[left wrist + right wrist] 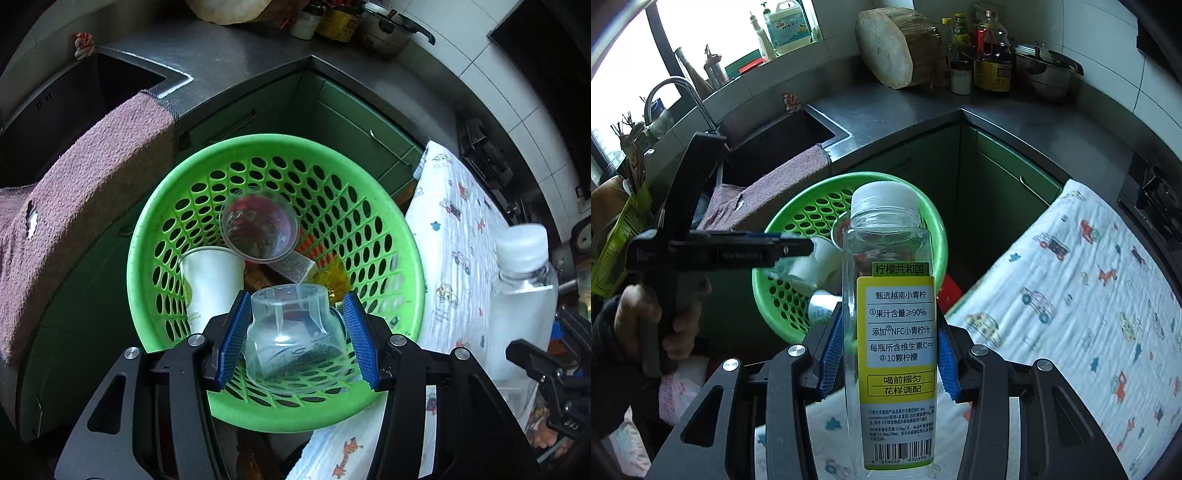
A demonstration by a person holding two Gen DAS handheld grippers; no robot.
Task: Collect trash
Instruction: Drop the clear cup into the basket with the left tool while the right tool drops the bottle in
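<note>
My left gripper (295,306) is shut on a clear plastic cup (295,343), its blue pads pressed on both sides, right above the green perforated basket (155,206). In the basket lie a white paper cup (210,273), another clear cup (258,229), a small box (295,266) and wrappers. My right gripper (890,321) is shut on a clear bottle (886,236) with a white cap and yellow label, held upright just right of the basket (775,225). The right wrist view shows a hand holding the left gripper (798,245) over the basket. The bottle (521,280) also shows at the right edge of the left wrist view.
A pink towel (92,192) hangs over the edge of the dark sink (74,96) to the left. Green cabinet doors stand behind the basket. A car-patterned cloth (1071,295) covers a surface on the right. A pot (1045,74), bottles and a chopping block (890,48) crowd the far counter.
</note>
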